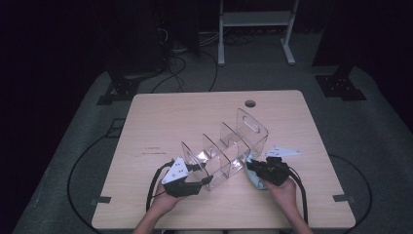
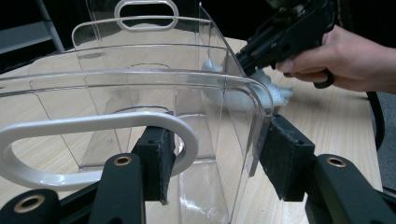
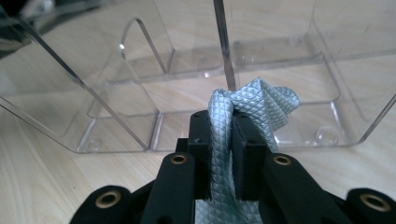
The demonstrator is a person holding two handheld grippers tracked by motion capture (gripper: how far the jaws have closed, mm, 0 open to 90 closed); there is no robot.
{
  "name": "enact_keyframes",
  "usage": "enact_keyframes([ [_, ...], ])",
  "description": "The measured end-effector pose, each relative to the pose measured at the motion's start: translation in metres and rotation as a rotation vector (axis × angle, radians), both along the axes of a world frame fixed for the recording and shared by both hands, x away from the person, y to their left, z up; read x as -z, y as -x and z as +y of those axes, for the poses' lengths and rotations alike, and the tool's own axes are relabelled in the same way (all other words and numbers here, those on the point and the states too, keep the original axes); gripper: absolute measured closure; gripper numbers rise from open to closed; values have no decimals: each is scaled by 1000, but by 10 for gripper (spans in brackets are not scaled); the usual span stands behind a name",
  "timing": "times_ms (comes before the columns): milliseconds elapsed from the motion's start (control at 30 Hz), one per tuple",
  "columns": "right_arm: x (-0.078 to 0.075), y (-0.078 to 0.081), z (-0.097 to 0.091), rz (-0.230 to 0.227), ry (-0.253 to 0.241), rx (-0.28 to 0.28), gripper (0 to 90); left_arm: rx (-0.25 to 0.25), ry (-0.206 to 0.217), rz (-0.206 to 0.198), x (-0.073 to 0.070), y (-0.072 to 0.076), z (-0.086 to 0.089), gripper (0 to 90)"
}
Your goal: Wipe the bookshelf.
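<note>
A clear divided rack (image 1: 226, 148) stands on the table (image 1: 156, 122) between the left gripper (image 1: 207, 181) and right gripper (image 1: 254, 166).

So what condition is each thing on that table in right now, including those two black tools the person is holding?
Clear plastic divider rack: upright on the table, compartments empty, its near end panel clamped.
Grey cloth: bunched up, pinched in a tool, touching the rack's side.
Left tool: shut on the rack's end panel, one pad inside, one outside.
Right tool: shut on the cloth.
Table: bare light wood.
</note>
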State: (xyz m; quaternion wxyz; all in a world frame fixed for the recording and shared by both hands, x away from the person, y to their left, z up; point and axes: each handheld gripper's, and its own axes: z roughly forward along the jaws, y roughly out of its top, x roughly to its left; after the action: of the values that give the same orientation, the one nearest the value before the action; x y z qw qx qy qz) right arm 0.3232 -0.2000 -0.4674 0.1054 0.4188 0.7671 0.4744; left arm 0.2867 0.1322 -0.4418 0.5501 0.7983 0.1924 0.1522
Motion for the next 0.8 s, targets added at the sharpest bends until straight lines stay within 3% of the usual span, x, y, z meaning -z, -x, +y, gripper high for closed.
enact_keyframes([
  [233, 16, -3, 0, 65, 13, -21, 793, -4, -5, 0, 0, 0, 0, 475],
  [367, 2, 13, 3, 19, 6, -62, 794, -3, -3, -1, 0, 0, 0, 476],
  [433, -7, 27, 11, 2, -37, -124, 794, -3, -3, 0, 0, 0, 0, 475],
  [467, -7, 27, 11, 2, -37, -124, 794, -3, -3, 0, 0, 0, 0, 475],
  [533, -11, 37, 28, -6, -46, -194, 794, -5, -4, -1, 0, 1, 0, 475],
  [600, -14, 42, 40, -21, -37, -231, 794, -5, -5, -2, 0, 1, 0, 475],
  [633, -14, 42, 40, -21, -37, -231, 794, -5, -5, -2, 0, 1, 0, 475],
  [667, -19, 46, 46, -53, -6, -230, 794, -5, -5, -2, 0, 1, 0, 475],
  [800, -26, 46, 43, -78, -31, -204, 794, -3, -3, -3, 0, 0, 0, 475],
])
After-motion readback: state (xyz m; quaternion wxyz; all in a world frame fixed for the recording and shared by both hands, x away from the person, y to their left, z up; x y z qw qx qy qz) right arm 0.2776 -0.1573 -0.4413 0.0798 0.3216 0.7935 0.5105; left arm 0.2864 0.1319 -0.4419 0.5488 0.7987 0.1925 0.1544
